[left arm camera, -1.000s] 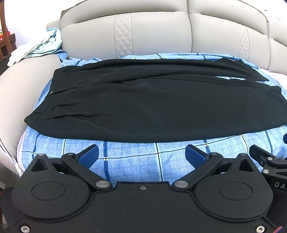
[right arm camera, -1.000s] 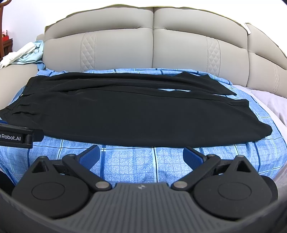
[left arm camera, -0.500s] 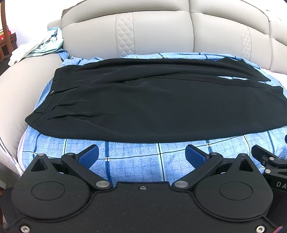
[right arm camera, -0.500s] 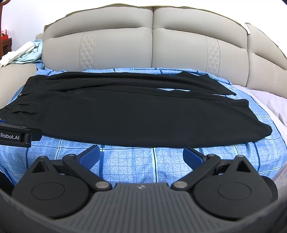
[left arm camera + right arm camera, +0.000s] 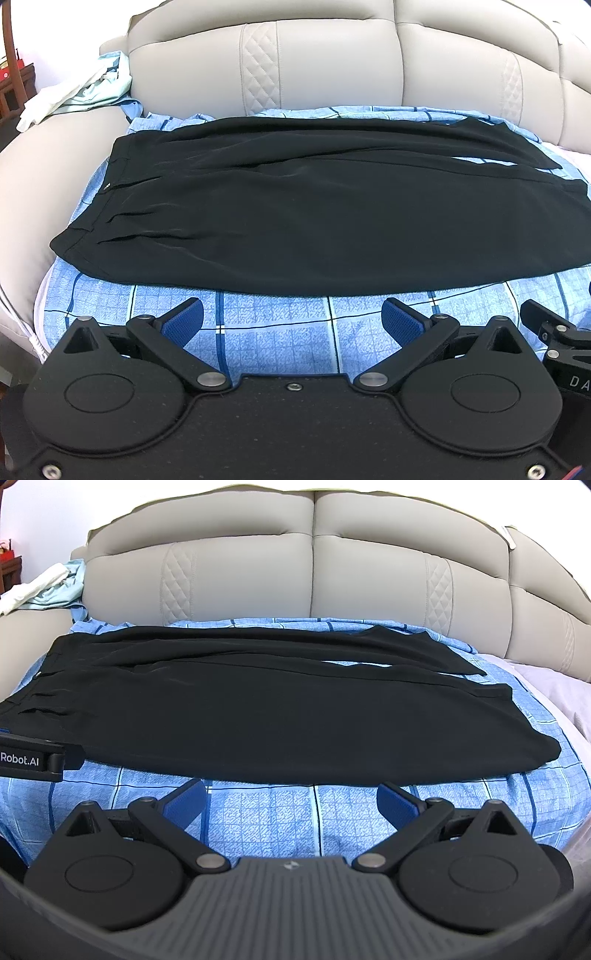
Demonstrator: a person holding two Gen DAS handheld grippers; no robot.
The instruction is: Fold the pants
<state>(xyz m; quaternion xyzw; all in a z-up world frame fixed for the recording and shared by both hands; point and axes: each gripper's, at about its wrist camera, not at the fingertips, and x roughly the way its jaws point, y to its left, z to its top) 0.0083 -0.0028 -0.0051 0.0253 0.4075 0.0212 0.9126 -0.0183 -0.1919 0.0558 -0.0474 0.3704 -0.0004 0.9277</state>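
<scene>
Currently:
pants [image 5: 314, 206]: flat across bed sheet [image 5: 277, 332], waistband toward left edge
left gripper [image 5: 291, 319]: spread wide, holding nothing
right gripper [image 5: 291, 799]: spread wide, holding nothing

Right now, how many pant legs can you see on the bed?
2. Near leg lies closest to both open grippers, left gripper and right gripper. Far leg lies beside it toward the headboard, its hem at right.

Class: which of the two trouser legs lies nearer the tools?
The wider front leg, its edge just ahead of both tools; the other leg lies behind it, by the headboard.
</scene>
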